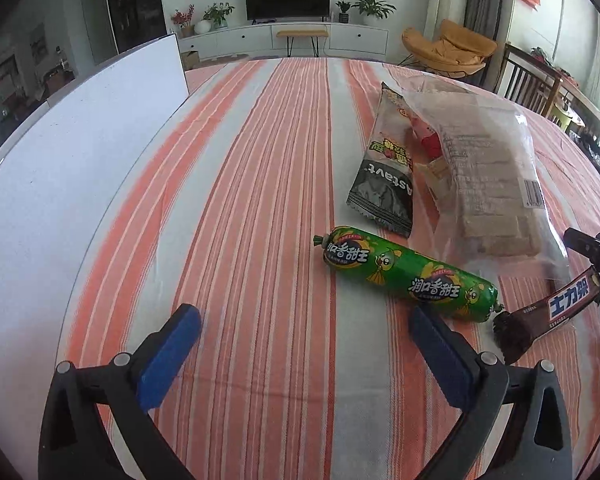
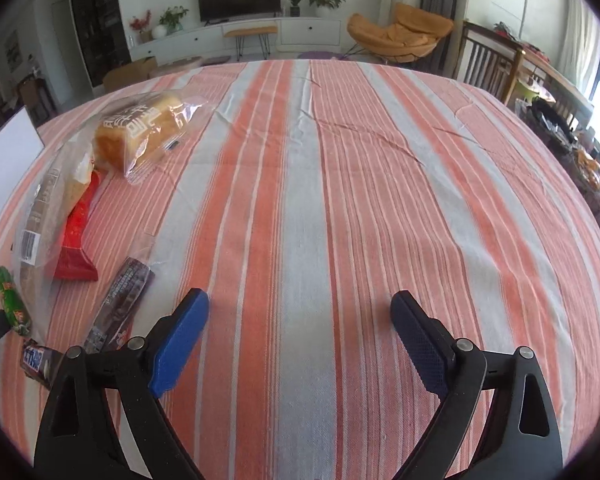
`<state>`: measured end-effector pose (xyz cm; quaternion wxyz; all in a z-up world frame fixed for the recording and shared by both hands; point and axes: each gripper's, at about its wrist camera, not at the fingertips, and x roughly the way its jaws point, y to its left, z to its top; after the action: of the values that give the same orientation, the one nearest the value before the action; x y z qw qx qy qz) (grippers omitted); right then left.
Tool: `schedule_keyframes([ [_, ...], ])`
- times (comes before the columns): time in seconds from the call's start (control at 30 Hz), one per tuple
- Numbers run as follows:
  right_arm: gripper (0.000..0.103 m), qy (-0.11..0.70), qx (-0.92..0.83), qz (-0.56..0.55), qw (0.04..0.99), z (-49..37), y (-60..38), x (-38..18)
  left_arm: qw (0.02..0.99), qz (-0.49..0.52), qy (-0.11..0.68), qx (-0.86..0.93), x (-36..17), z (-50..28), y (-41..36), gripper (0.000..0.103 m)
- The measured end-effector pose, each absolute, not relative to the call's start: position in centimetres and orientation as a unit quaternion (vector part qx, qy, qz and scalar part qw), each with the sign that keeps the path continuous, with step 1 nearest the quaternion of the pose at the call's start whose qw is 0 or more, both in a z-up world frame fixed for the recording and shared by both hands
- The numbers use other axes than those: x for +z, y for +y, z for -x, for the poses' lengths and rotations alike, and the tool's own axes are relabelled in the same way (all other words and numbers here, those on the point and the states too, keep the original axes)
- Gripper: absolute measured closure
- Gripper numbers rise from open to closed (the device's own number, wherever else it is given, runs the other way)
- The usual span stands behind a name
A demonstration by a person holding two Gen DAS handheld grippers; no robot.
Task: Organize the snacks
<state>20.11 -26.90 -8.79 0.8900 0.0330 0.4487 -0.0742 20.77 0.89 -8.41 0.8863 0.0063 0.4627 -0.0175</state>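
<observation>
Left wrist view: both claws, left claw (image 1: 304, 332) and right claw (image 2: 300, 320), gape empty; sorting seems unstarted, next likely grasping green plastic-wrapped sausage (image 1: 408, 274) at centre-right on striped worktop (image 1: 260, 200).

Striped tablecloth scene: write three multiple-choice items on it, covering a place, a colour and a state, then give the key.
1. Where does the green plastic-wrapped sausage lie?
A. in front of the clear plastic bag of sliced bread
B. on the white board
C. in a gripper

2. What colour are the tablecloth's stripes?
A. blue and yellow
B. orange and grey-white
C. green and black

3. How stands the left gripper?
A. shut on the sausage
B. open, holding nothing
C. shut on a brown chocolate bar

Key: A, it lies on the cloth nearer the camera than the bag; B, both views show those stripes; B, only cloth lies between its blue pads.
</observation>
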Motion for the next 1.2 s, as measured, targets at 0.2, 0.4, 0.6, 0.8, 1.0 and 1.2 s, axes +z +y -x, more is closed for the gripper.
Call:
schedule_keyframes([
  [0.2,0.004,0.449,-0.074,-0.032,0.89,-20.0,-26.98,-8.86,0.886,-0.005,0.463,-0.016,-8.39,-20.69,0.94,0.0],
  [0.4,0.004,0.449,-0.074,-0.032,0.89,-20.0,-26.96,-8.88,0.886,-0.005,0.463,-0.016,-8.39,-20.7,0.95,0.0],
  [0.6,0.004,0.448,-0.074,-0.031,0.89,-20.02,-26.91,-8.93,0.886,-0.005,0.463,-0.016,-8.39,-20.67,0.96,0.0],
  [0.8,0.004,0.448,-0.074,-0.031,0.89,-20.03,-26.9,-8.95,0.886,-0.005,0.463,-0.016,-8.38,-20.66,0.96,0.0],
  [1.0,0.004,0.448,-0.074,-0.031,0.89,-20.02,-26.89,-8.95,0.886,-0.005,0.463,-0.016,-8.37,-20.67,0.96,0.0],
  [1.2,0.004,0.448,-0.074,-0.031,0.89,-20.02,-26.87,-8.97,0.886,-0.005,0.463,-0.016,-8.37,-20.71,0.95,0.0],
])
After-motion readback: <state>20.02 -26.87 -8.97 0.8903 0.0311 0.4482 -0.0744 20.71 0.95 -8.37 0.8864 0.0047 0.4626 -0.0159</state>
